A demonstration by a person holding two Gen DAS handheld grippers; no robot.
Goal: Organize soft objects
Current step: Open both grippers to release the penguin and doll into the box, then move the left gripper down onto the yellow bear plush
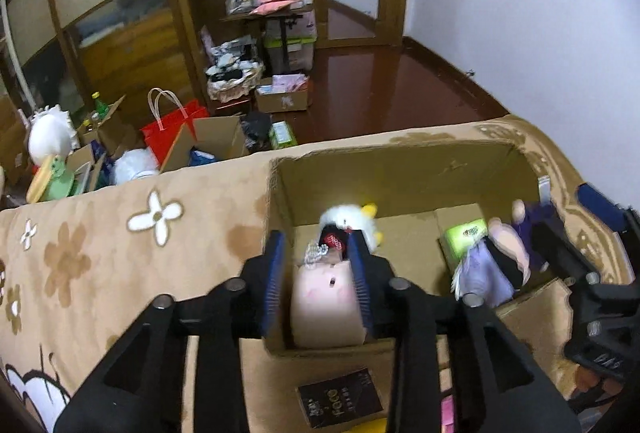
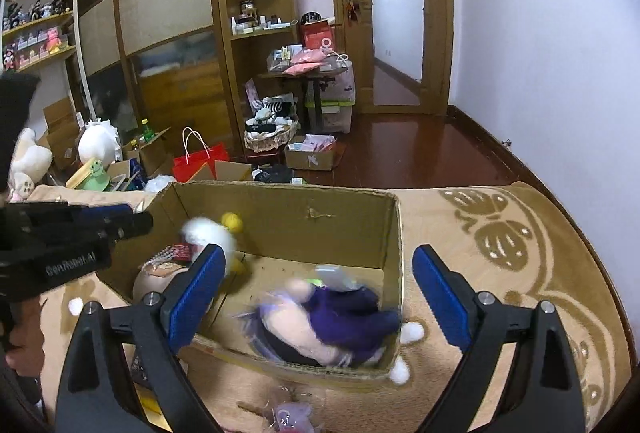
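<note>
Though blurred, purple doll (image 2: 344, 317) fills cardboard box (image 2: 304, 209).

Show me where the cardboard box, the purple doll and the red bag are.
cardboard box (image 2: 304, 211): right wrist view, inner back wall.
purple doll (image 2: 344, 317): right wrist view, its purple clothes.
red bag (image 2: 202, 163): right wrist view, front face.

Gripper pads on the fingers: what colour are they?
Blue, on black fingers; clearest in the right wrist view.

A tan flowered blanket (image 1: 120, 253) covered the bed; on it sat a cardboard box (image 2: 304, 209), a dark card (image 1: 340, 397) and a small purple toy (image 2: 290, 415).
</note>
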